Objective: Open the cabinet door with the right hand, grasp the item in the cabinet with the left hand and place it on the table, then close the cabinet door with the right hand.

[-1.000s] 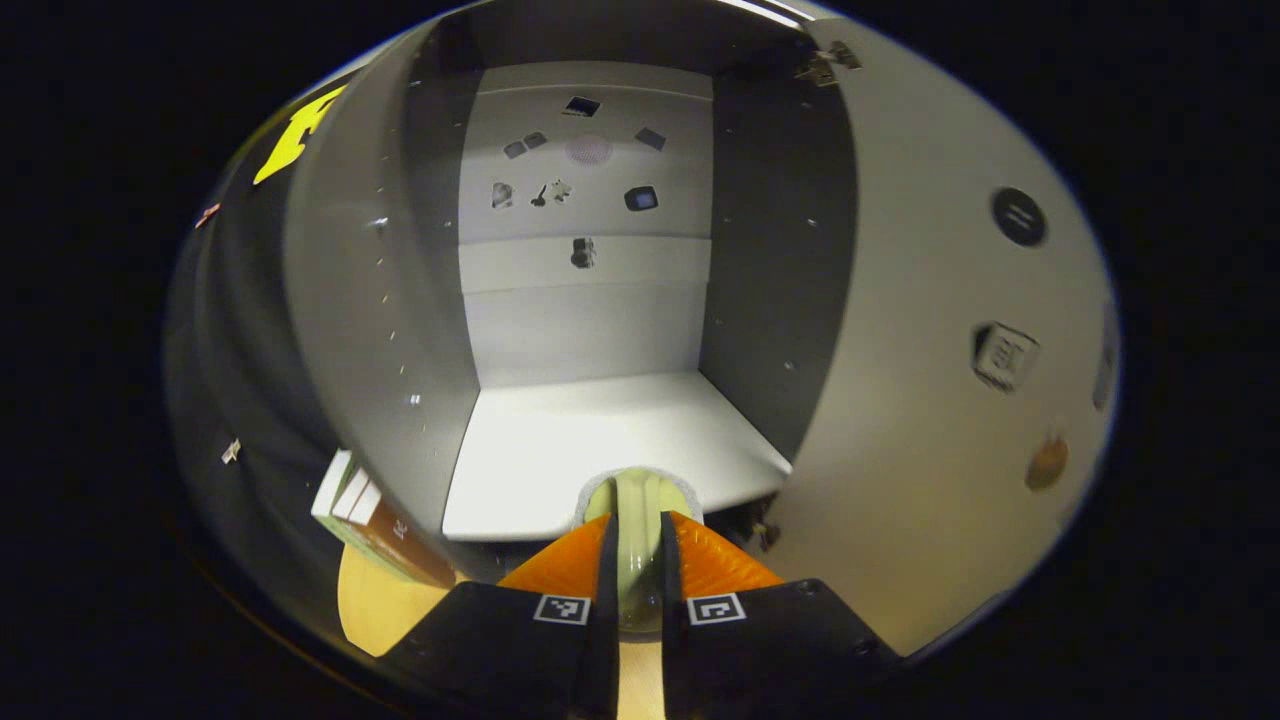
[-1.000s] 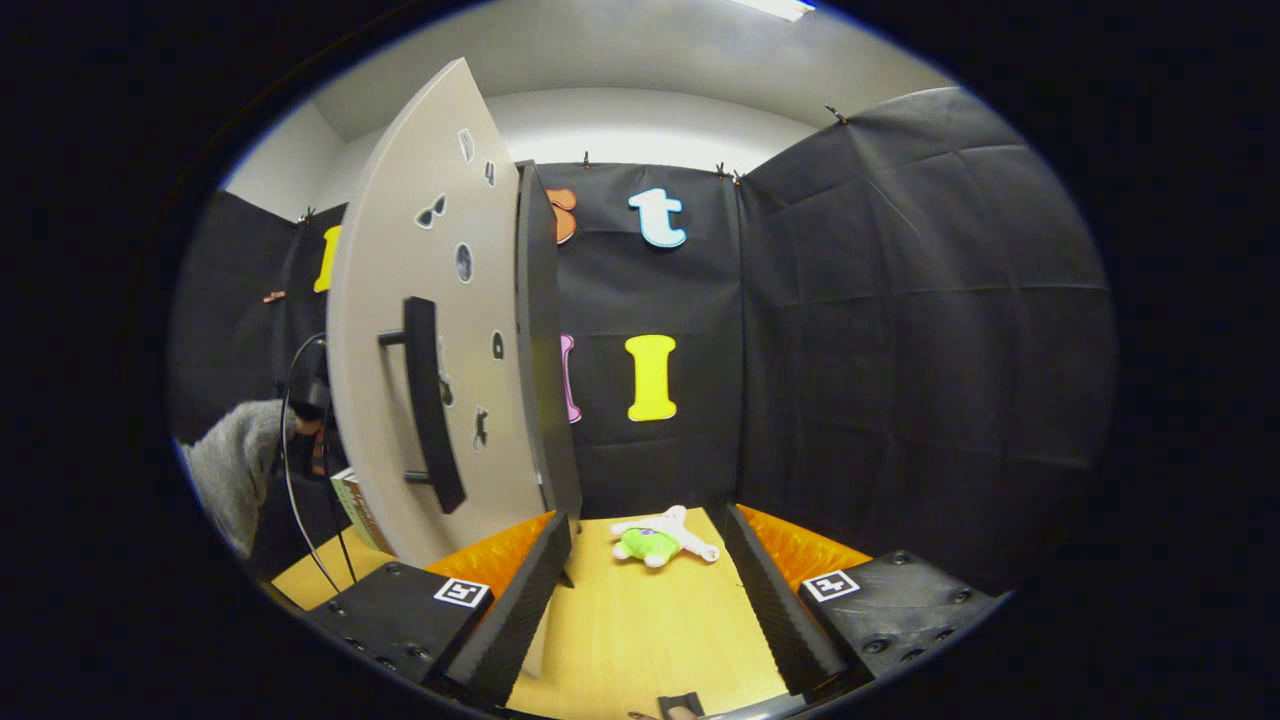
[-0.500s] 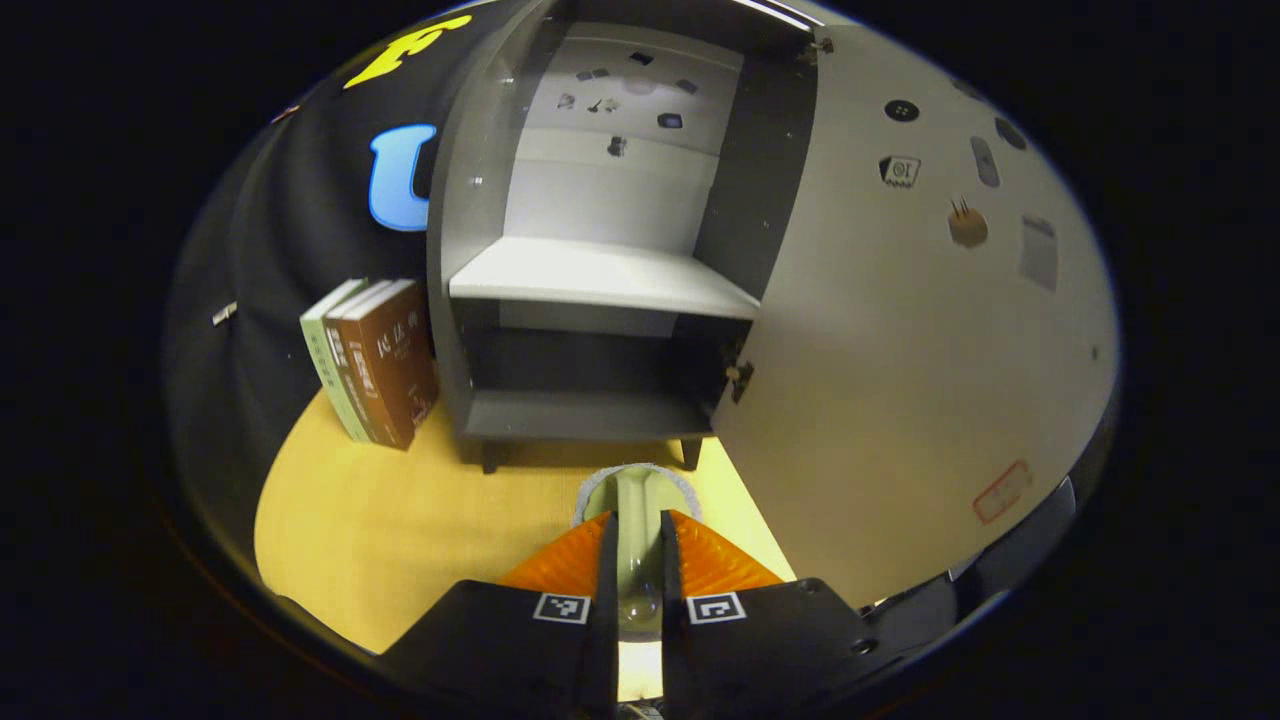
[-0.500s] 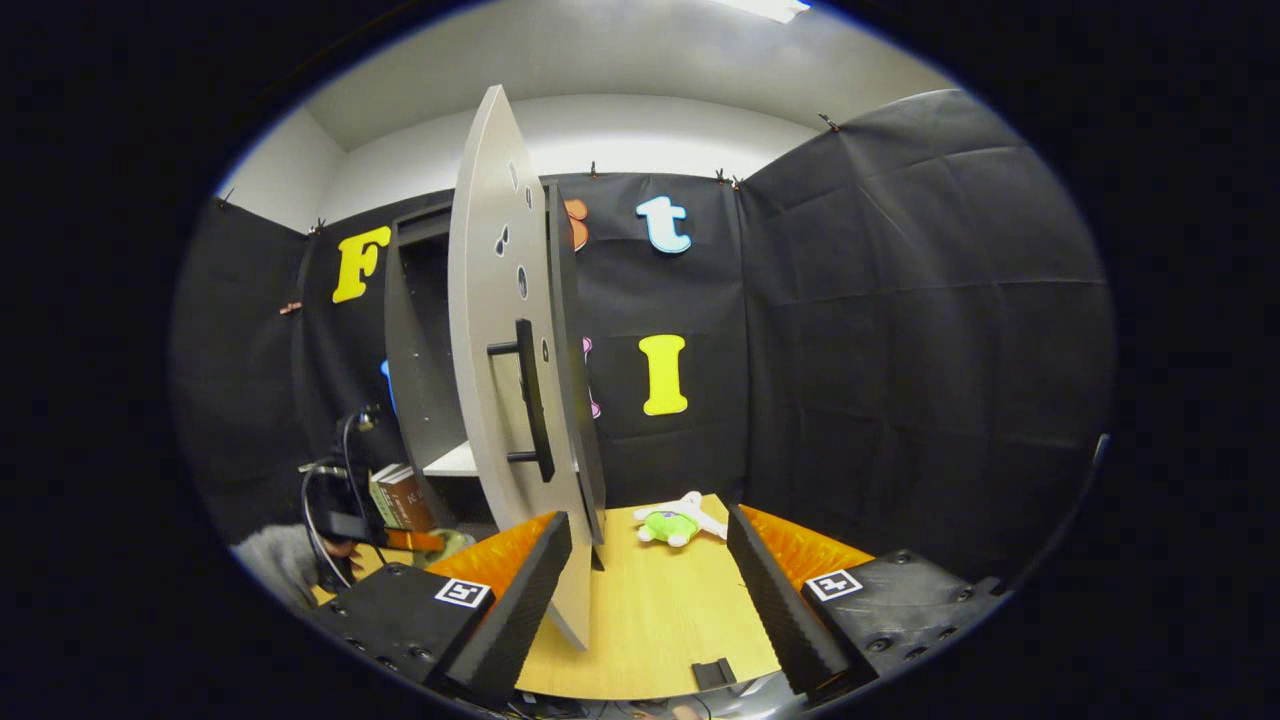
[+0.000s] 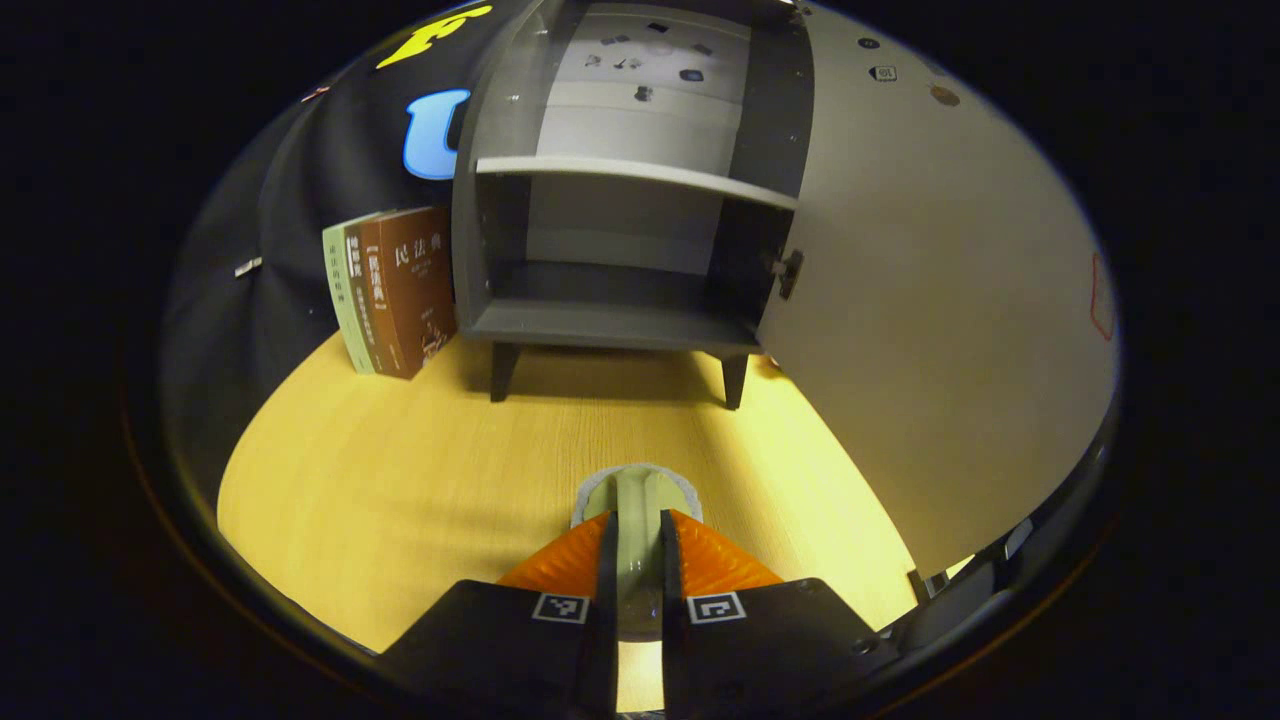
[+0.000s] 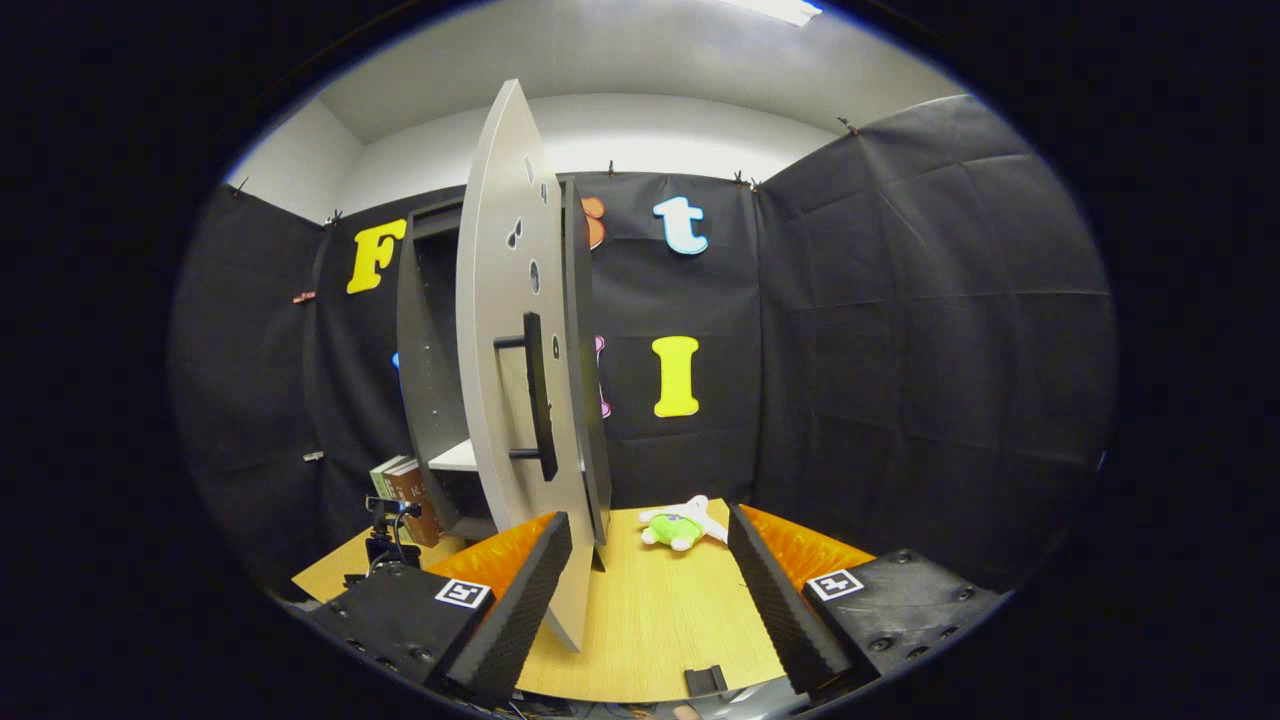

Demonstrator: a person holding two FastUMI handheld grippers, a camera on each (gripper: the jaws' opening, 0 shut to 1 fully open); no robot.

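Two fingers of the left gripper (image 5: 637, 560) squeeze a pale green item (image 5: 636, 500) low above the table (image 5: 400, 480), while the right gripper (image 6: 640, 570) waits wide open; letting go early could tip it toward the open cabinet door (image 5: 930, 300) at 2 o'clock.

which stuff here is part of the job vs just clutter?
Job:
- grey cabinet, its pale grey door open, black bar handle
- pale green item clamped in left hand-held gripper
- right hand-held gripper, open
- light wooden table

Clutter:
- brown and green books
- green-and-white plush toy

Pale green item (image 5: 637, 520) held above table (image 5: 420, 480); cabinet door (image 5: 940, 300) wide open
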